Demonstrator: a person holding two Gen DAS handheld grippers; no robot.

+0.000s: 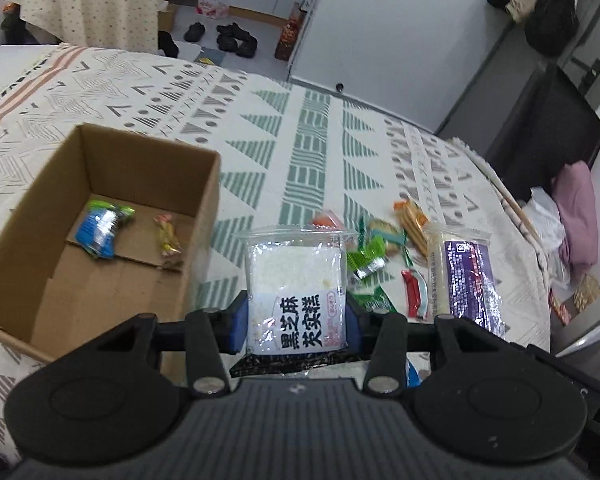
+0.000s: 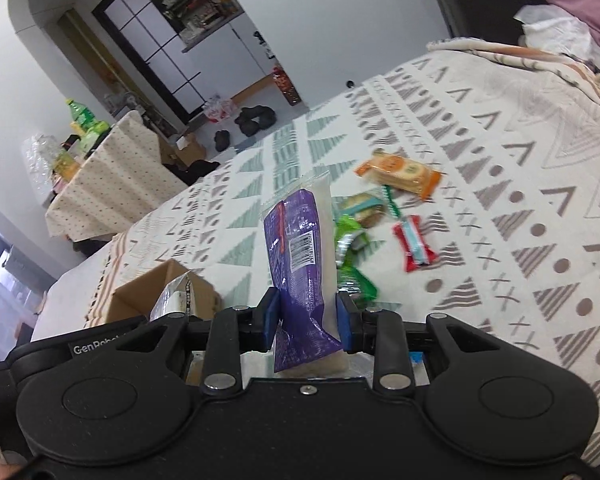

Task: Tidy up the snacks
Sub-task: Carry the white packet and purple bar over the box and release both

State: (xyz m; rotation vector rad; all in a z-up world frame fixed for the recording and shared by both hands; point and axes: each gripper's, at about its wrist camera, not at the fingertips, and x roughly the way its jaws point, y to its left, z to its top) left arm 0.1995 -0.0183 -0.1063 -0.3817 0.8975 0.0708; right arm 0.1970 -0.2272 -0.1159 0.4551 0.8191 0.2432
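My left gripper (image 1: pixel 296 326) is shut on a white cake packet with black characters (image 1: pixel 296 280), held above the patterned bedspread just right of an open cardboard box (image 1: pixel 100 216). The box holds a blue-green snack (image 1: pixel 102 228) and a small yellow candy (image 1: pixel 168 238). My right gripper (image 2: pixel 308 322) is shut on a purple-and-white packet (image 2: pixel 304 256), which also shows in the left wrist view (image 1: pixel 462 276). Loose snacks lie on the bed: an orange cracker pack (image 2: pixel 400 172), a red-white candy (image 2: pixel 414 244), green wrappers (image 2: pixel 350 240) and a round biscuit (image 2: pixel 366 206).
The box also shows in the right wrist view (image 2: pixel 140 296), low on the left. The bed's edge (image 1: pixel 512 200) runs along the right, with a dark suitcase (image 1: pixel 548 128) and pink cloth (image 1: pixel 578 216) beyond. Shoes (image 1: pixel 236 38) lie on the floor behind.
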